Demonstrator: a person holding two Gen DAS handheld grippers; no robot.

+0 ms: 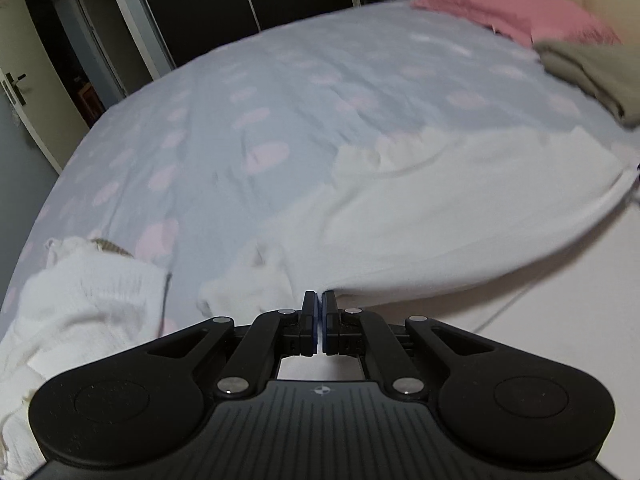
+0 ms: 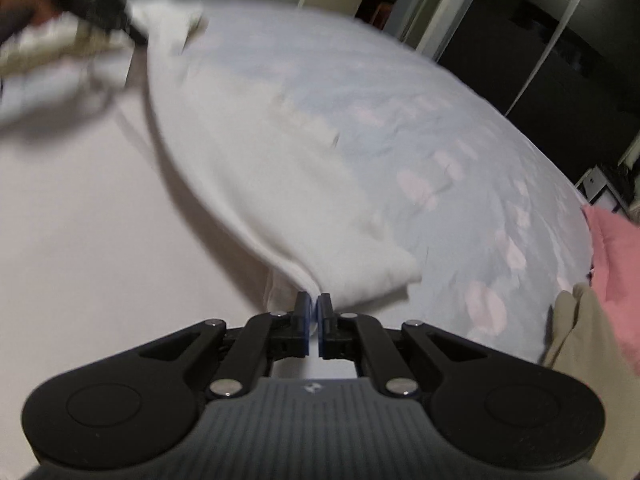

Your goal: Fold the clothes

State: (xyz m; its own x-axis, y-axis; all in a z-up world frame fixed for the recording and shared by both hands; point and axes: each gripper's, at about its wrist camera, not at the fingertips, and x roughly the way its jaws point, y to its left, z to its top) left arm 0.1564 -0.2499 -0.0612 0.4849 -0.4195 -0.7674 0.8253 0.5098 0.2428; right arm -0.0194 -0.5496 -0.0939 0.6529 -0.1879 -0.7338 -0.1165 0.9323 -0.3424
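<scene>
While both tongs are pinched tight, each grips one end of the same white garment, which hangs stretched between them over the near edge of the bed. At the left gripper the pads meet on a corner of the cloth, which fans out up and to the right, with a lumpy cuff or sleeve end lying on the sheet just left of the fingers. At the right gripper the jaws are closed on a folded edge of the garment, which runs away up and to the left. Only the right view shows the other tool: the left gripper appears there as a dark blur at the top left corner, with a bit of the person's hand behind it, where the cloth ends. Only the left view shows a second white garment, ribbed, heaped on the sheet at the lower left, well apart from the held one. That same view alone shows a door with a handle at the far left. Both views take in the pale blue sheet with pink spots, one pink pillow at the head of the bed, and one olive folded cloth lying just beside it. So: two grippers, two white garments, one olive cloth, one pillow. Dark wardrobe panels stand beyond the bed.
</scene>
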